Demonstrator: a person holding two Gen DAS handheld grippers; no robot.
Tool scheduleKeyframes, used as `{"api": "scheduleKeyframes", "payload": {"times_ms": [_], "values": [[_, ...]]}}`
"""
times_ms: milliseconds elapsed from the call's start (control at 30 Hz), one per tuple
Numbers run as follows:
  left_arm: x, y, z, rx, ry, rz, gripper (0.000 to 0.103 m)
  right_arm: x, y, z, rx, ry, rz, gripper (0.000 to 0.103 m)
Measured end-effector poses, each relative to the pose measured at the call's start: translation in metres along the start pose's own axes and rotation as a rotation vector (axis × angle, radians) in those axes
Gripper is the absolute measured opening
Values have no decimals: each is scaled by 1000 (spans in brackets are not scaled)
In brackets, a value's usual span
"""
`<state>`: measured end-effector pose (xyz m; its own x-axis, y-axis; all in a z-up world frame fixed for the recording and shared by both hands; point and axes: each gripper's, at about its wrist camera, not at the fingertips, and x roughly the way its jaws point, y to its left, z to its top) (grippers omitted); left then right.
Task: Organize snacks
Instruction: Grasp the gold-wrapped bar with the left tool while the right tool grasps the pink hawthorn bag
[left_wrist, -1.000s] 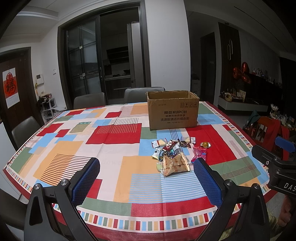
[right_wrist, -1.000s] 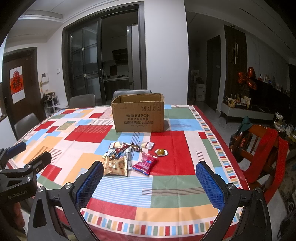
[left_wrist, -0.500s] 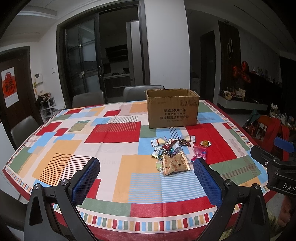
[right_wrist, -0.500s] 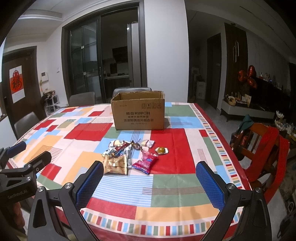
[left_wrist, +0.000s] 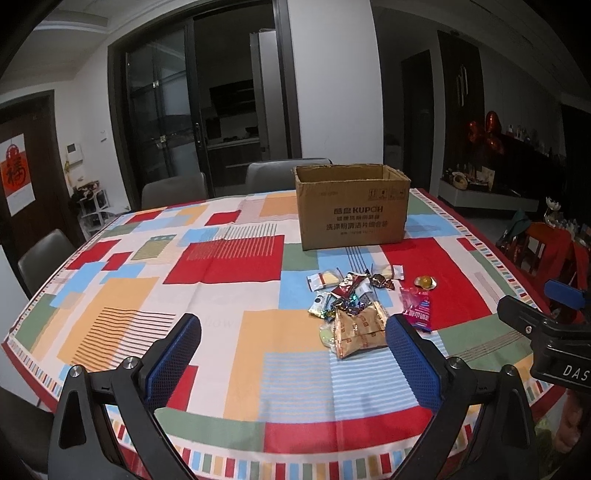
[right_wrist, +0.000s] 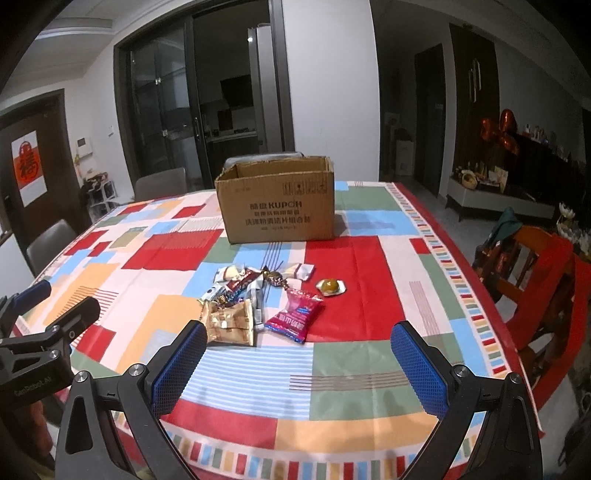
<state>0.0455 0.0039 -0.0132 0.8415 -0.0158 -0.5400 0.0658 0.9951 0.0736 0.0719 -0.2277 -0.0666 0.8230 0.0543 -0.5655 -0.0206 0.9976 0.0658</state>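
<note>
Left wrist | both hand-held grippers (left_wrist: 293, 330) (right_wrist: 299, 338) apart; crinkly wrappers (left_wrist: 360, 328); cardboard box (left_wrist: 352, 212)

Tablecloth (right_wrist: 362, 288) checked in red, blue, orange, green and white blocks, some striped; brown cardboard box (right_wrist: 277, 206) beyond the right gripper (right_wrist: 297, 354); gold packet (right_wrist: 231, 326), pink packet (right_wrist: 295, 317) just ahead; blue finger pads (right_wrist: 417, 369)
</note>
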Motion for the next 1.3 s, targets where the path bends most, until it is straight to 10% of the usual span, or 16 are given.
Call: {"api": "scheduleKeyframes", "payload": {"times_ms": [1300], "values": [[216, -2, 4, 58, 278, -234, 37, 179, 0, 5, 201, 291, -7, 58]]}}
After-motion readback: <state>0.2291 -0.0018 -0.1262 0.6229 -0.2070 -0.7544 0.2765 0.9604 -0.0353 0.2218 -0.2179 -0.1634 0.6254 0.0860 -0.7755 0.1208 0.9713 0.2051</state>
